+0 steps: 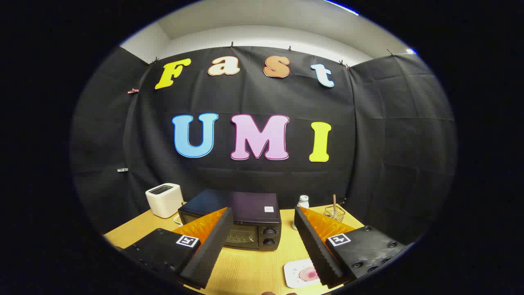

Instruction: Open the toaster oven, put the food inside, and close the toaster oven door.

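Looking along the fingers [262, 246], which are spread wide apart and hold nothing, the toaster oven [235, 221] is seen straight ahead on the desk [245, 270], door closed. The food [308, 274] lies on a plate [292, 274] beside the right finger.

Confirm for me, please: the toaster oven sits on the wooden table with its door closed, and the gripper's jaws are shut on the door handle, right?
Not quite. In the gripper view the gripper has its jaws spread wide and empty, holding nothing. The toaster oven lies beyond them on the wooden table, untouched, its door closed as you said.
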Demonstrator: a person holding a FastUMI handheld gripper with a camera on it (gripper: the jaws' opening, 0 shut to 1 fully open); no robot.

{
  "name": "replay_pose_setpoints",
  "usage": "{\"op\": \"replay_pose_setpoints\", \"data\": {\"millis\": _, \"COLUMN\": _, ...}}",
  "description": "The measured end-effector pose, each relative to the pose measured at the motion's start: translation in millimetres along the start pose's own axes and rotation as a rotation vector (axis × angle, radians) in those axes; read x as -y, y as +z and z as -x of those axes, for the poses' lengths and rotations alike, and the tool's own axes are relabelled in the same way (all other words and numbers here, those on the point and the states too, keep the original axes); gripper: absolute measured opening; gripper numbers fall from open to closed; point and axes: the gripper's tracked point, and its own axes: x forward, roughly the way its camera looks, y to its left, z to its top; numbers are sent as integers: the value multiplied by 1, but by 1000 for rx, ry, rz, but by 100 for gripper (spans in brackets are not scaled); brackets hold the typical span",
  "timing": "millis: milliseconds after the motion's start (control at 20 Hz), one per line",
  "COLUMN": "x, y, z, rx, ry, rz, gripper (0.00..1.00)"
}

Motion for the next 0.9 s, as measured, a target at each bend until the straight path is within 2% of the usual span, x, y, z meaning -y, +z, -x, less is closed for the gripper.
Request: {"op": "replay_pose_setpoints", "data": {"millis": 900, "x": -21, "y": -14, "z": 5, "rx": -40, "ry": 15, "rz": -12, "gripper": 98}}
